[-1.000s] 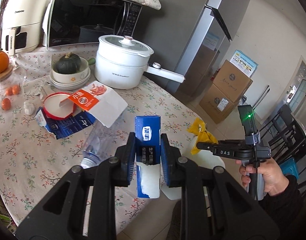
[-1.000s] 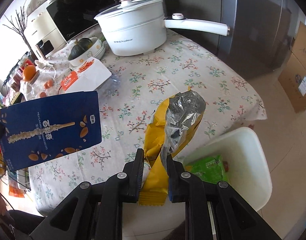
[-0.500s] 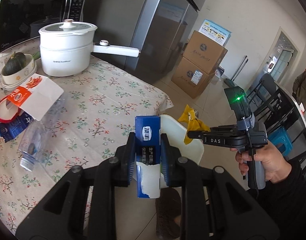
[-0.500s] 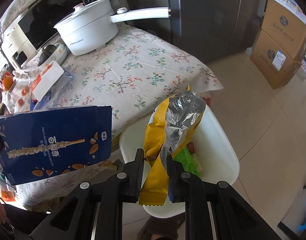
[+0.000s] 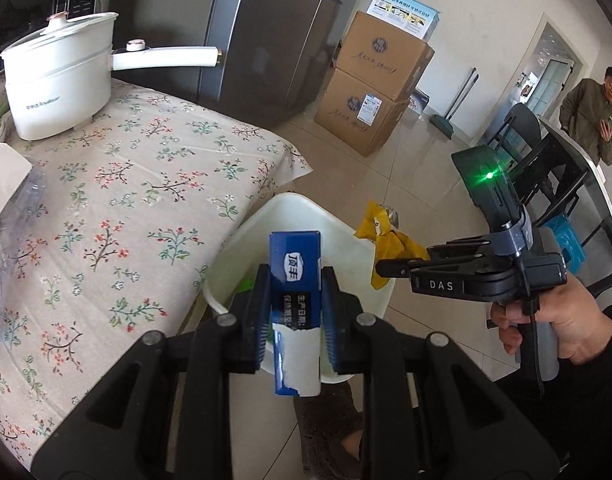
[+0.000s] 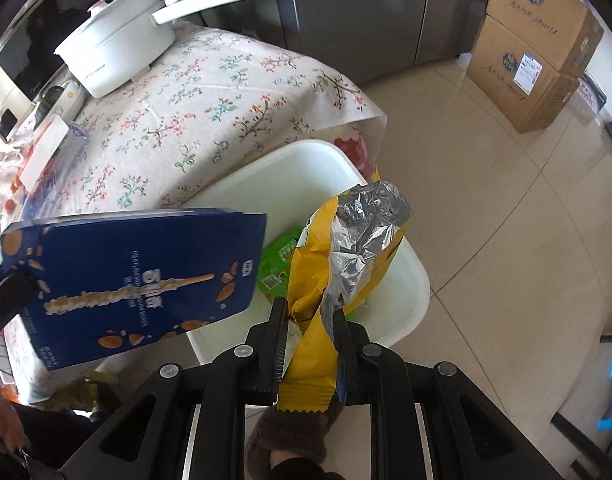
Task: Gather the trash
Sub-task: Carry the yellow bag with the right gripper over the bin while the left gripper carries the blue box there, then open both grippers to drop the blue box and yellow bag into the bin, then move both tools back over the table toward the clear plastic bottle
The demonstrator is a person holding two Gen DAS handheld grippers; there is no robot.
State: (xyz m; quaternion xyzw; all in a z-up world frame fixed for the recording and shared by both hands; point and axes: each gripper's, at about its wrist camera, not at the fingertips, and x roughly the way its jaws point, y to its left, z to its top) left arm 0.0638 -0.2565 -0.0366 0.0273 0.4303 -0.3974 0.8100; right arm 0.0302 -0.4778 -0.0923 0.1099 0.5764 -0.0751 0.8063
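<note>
My left gripper point(image 5: 295, 280) is shut on a blue snack box point(image 5: 294, 276), held above the white bin point(image 5: 306, 212) beside the table. The box also shows flat-on in the right wrist view point(image 6: 133, 276). My right gripper point(image 6: 310, 316) is shut on a yellow foil wrapper point(image 6: 346, 248), held over the bin point(image 6: 386, 316); the wrapper also shows in the left wrist view point(image 5: 386, 236). A green packet point(image 6: 279, 256) lies inside the bin.
A table with a floral cloth point(image 5: 125, 200) carries a white pot point(image 5: 57, 76), a clear plastic bottle point(image 5: 9, 216) and a white carton. A dark fridge point(image 5: 273, 28), stacked cardboard boxes point(image 5: 378, 80), black chairs point(image 5: 546, 160) and a standing person point(image 5: 594, 116) are beyond.
Both grippers have swung away from the table top to above the white bin, still holding the box and the wrapper. The bin now lies directly under both.
</note>
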